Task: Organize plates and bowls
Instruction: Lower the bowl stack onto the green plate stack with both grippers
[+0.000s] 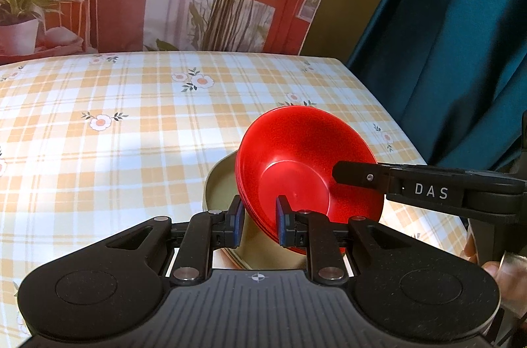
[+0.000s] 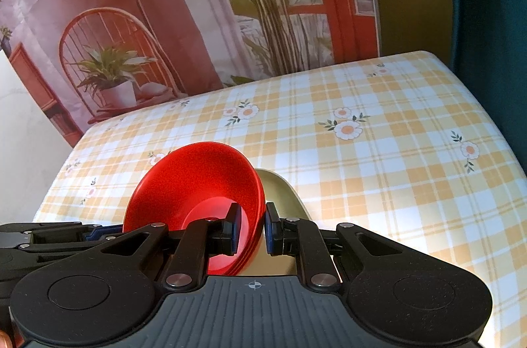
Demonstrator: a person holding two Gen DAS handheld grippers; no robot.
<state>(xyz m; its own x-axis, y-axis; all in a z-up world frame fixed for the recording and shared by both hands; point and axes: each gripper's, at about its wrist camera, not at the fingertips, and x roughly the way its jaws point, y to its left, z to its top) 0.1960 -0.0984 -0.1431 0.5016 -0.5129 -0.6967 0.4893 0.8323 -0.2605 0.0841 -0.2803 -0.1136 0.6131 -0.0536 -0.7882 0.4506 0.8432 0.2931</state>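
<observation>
we hold a stack of red bowls [image 1: 296,170] tilted up on edge, above a beige dish [image 1: 224,186] that sits on the yellow plaid tablecloth [image 1: 115,117] with its daisy prints. several nested rims show along the stack's lower edge. our left gripper [image 1: 258,221] is clenched on the stack's rim, one blue-padded finger inside the bowl and the other on the outside. our right gripper [image 2: 252,224] is clenched on the rim at the opposite side the same way, inner pad in the bowl, outer pad between the red stack and the beige dish. in the left wrist view the right gripper's black finger, marked das, reaches in from the right edge onto the bowl's inner wall. whether the stack's lower edge touches the beige dish we cannot tell, as the grippers cover that spot. behind the table hangs a printed backdrop [image 2: 164,18] of a chair, potted plants and a red window frame, and a teal curtain [image 1: 461,35] falls at the right.
</observation>
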